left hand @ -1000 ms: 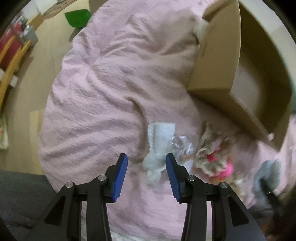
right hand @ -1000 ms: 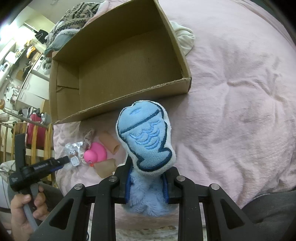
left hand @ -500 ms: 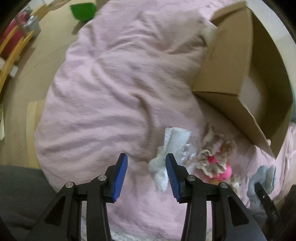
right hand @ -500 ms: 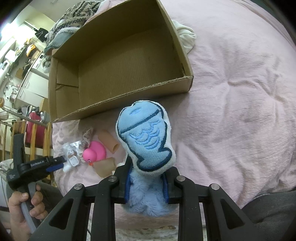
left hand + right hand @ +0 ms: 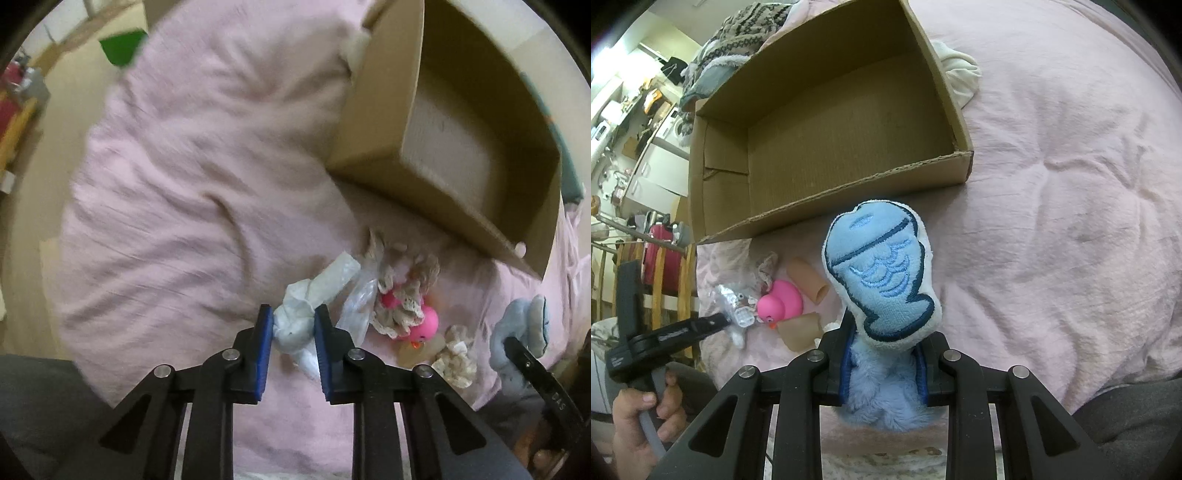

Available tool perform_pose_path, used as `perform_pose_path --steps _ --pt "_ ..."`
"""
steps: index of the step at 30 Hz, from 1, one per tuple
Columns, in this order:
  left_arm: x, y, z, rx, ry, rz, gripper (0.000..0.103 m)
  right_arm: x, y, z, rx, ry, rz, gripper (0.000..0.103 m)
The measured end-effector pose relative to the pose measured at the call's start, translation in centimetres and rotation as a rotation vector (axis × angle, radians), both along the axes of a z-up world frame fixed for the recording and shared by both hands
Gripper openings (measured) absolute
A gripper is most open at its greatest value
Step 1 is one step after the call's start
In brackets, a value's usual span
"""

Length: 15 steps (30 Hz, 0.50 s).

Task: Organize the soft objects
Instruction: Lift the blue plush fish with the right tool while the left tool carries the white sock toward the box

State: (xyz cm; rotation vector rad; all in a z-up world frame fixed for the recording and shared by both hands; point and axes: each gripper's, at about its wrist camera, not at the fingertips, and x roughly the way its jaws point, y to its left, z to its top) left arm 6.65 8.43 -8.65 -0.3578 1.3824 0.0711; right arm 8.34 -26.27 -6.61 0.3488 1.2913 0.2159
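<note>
The left tool (image 5: 293, 326), wide open half a second ago, has now narrowed onto the knotted white cloth (image 5: 295, 321), its blue pads touching both sides, so that item seems ready to lift. The right tool (image 5: 885, 363) stays clamped on the blue fish plush (image 5: 882, 273), raised over the pink bedcover (image 5: 1071, 221). Just beyond, the cardboard box (image 5: 827, 155) sits with nothing inside, with the pink duck (image 5: 781, 301) lying beside it.

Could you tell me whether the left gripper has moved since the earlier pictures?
Yes. The left gripper has advanced toward the brown cardboard box, and its blue pads now clamp the knotted white cloth.
</note>
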Motion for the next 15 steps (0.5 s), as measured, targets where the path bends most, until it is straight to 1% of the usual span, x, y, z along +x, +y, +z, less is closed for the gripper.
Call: perform_pose_path --steps 2,3,5,6,8,10,13,15 --pt "-0.8 0.6 1.7 0.061 -0.052 0.012 0.02 0.0 -0.2 0.3 0.015 -0.015 -0.006 0.028" --pt "-0.9 0.9 2.3 0.079 -0.075 0.015 0.02 0.0 -0.3 0.5 0.022 -0.024 -0.006 0.028" --pt "-0.9 1.1 3.5 0.091 -0.12 0.021 0.02 0.0 -0.3 1.1 0.034 -0.048 -0.006 0.028" --pt "-0.3 0.1 5.0 0.103 -0.139 0.021 0.02 0.0 -0.3 1.4 0.038 -0.063 -0.004 0.028" --pt "-0.1 -0.1 6.4 0.127 -0.18 0.011 0.02 0.0 -0.2 2.2 0.05 -0.097 0.0 0.028" --pt "0.1 -0.4 7.8 0.132 -0.219 0.002 0.02 0.0 -0.2 3.3 0.063 -0.135 0.004 0.028" --pt "0.5 -2.3 9.8 0.157 -0.293 -0.031 0.02 0.3 -0.3 4.9 0.082 -0.193 0.018 0.028" --pt "1.5 -3.9 10.5 0.163 -0.332 -0.054 0.02 0.7 -0.3 5.9 0.094 -0.226 0.022 0.028"
